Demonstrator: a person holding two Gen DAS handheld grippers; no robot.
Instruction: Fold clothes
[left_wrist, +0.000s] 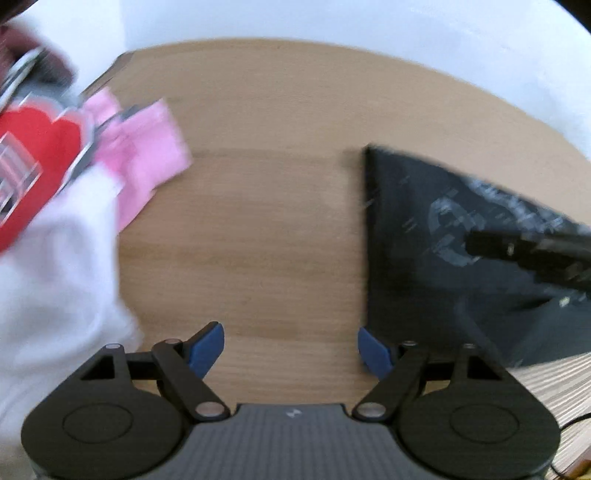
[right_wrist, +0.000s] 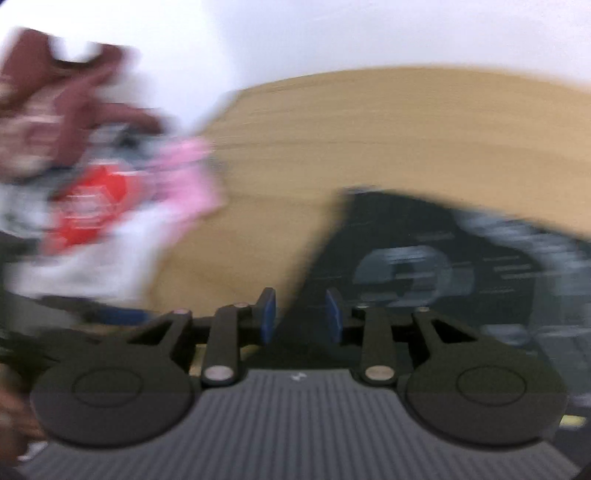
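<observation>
Fingers (right_wrist: 269, 314) sharp; pile of clothes (right_wrist: 92, 206) motion-blurred.

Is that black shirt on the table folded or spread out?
Folded: the black shirt lies flat on the table with straight edges and a square corner.

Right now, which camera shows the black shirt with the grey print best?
The left wrist view: the black shirt lies flat on the table, with crisp edges and a readable print. The right wrist view shows the same shirt, badly motion-blurred.

A light wooden table (left_wrist: 266, 206) stands against a white wall (left_wrist: 332, 22).
</observation>
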